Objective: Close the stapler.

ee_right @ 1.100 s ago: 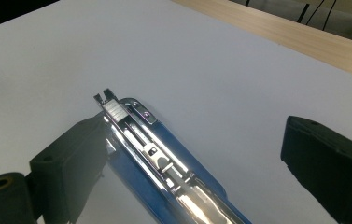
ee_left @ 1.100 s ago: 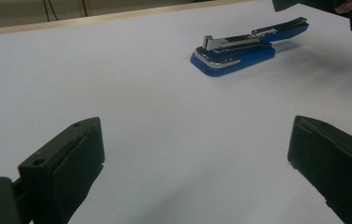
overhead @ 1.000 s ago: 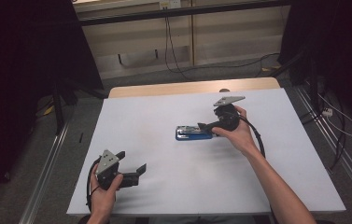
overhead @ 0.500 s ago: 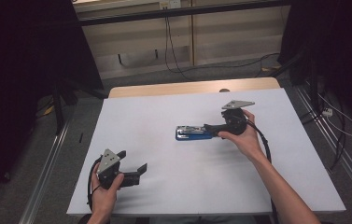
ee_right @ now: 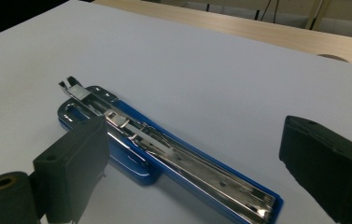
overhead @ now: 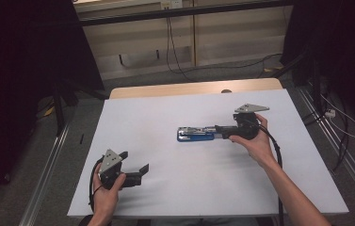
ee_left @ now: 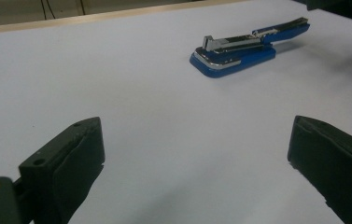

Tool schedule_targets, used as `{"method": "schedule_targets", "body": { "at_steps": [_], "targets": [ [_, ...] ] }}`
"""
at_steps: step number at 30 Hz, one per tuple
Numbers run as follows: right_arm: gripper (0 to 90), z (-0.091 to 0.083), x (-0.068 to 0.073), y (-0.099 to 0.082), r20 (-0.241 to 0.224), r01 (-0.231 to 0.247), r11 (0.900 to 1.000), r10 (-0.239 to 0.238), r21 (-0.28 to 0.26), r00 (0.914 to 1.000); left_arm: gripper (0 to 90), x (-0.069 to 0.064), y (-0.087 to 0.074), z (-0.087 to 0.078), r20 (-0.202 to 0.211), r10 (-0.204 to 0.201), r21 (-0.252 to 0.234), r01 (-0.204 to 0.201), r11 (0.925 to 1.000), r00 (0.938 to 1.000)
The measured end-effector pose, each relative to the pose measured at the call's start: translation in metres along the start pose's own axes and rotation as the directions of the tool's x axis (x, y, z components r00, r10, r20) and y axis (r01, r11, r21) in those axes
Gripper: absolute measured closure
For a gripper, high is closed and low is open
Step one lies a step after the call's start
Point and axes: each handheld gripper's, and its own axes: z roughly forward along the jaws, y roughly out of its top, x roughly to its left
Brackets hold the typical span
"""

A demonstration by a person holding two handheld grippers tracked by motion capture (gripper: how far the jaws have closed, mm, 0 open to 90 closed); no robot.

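A blue stapler (overhead: 195,134) lies flat on the white table (overhead: 165,113), just right of the middle of the high view, its long axis running left to right. Its top is swung open, so the shiny metal staple channel (ee_right: 164,147) faces up. In the right gripper view it runs from the upper left toward the bottom right of the frame.

The right gripper (overhead: 223,130) sits at the stapler's right end, pointed along its length. Its jaws stand wide apart and hold nothing; one pad overlaps the stapler's near edge in its own view, though contact cannot be told. Lining up lengthwise probably lets the jaws straddle the narrow body for a grip across it.

The left gripper (overhead: 136,170) rests low in the lower left of the high view, well apart from the stapler, jaws wide and empty. It seems parked there, aimed at the stapler (ee_left: 248,46) and ready to help steady it.
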Motion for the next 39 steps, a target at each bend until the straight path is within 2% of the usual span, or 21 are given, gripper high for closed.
{"method": "schedule_targets", "body": {
  "at_steps": [3, 8, 12, 18, 19, 21, 23, 27, 29, 33, 36, 39],
  "targets": [
    [10.2, -0.005, -0.001, -0.004, 0.010, -0.008, 0.9999, 0.008, -0.011, 0.9999, 4.1, 0.001, -0.001, -0.001, -0.002, 0.004, 0.000, -0.004, 1.0000, 1.0000],
    [15.5, -0.016, -0.002, -0.011, 0.070, 0.001, 0.9992, 0.001, -0.040, 0.9976, 4.0, -0.002, -0.001, -0.003, 0.000, 0.020, 0.000, -0.020, 0.9998, 0.9998],
    [15.9, -0.024, -0.005, -0.015, 0.092, -0.012, 0.9982, 0.018, -0.059, 0.9956, 4.9, -0.002, -0.002, -0.003, -0.003, 0.020, 0.003, -0.020, 0.9998, 0.9998],
    [20.2, -0.029, -0.007, -0.021, 0.081, -0.030, 0.9967, 0.036, -0.075, 0.9961, 5.0, -0.002, -0.001, 0.001, 0.005, 0.010, 0.004, -0.010, 0.9999, 0.9999],
    [21.5, -0.030, -0.007, -0.022, 0.082, -0.024, 0.9969, 0.031, -0.075, 0.9962, 5.0, -0.002, 0.001, 0.002, 0.007, 0.009, -0.001, -0.009, 1.0000, 0.9999],
    [23.2, -0.031, -0.005, -0.024, 0.055, -0.021, 0.9971, 0.025, -0.073, 0.9982, 5.1, -0.002, 0.003, 0.004, 0.011, 0.019, -0.001, -0.019, 0.9998, 0.9998],
    [23.5, -0.033, -0.003, -0.026, 0.056, -0.004, 0.9967, 0.009, -0.080, 0.9984, 5.1, -0.001, 0.005, 0.006, 0.027, 0.016, -0.004, -0.016, 0.9999, 0.9995],
    [26.7, -0.037, 0.002, -0.027, 0.059, 0.019, 0.9951, -0.014, -0.097, 0.9982, 6.2, -0.002, 0.010, 0.014, 0.032, 0.014, -0.006, -0.014, 0.9999, 0.9994],
    [26.8, -0.039, 0.004, -0.028, 0.052, 0.023, 0.9963, -0.019, -0.083, 0.9985, 6.4, -0.003, 0.013, 0.019, 0.024, 0.023, -0.016, -0.023, 0.9996, 0.9994],
    [27.7, -0.046, 0.004, -0.033, 0.053, 0.030, 0.9967, -0.026, -0.075, 0.9983, 6.6, -0.003, 0.019, 0.028, 0.042, 0.025, -0.025, -0.024, 0.9994, 0.9988],
    [29.1, -0.050, 0.001, -0.038, 0.057, 0.016, 0.9961, -0.011, -0.087, 0.9983, 6.6, -0.005, 0.025, 0.034, 0.041, 0.013, -0.027, -0.012, 0.9996, 0.9991],
    [30.0, -0.051, -0.003, -0.042, 0.046, -0.025, 0.9949, 0.030, -0.098, 0.9985, 6.3, -0.006, 0.031, 0.042, 0.038, 0.026, -0.033, -0.025, 0.9992, 0.9989]
  ]
}}
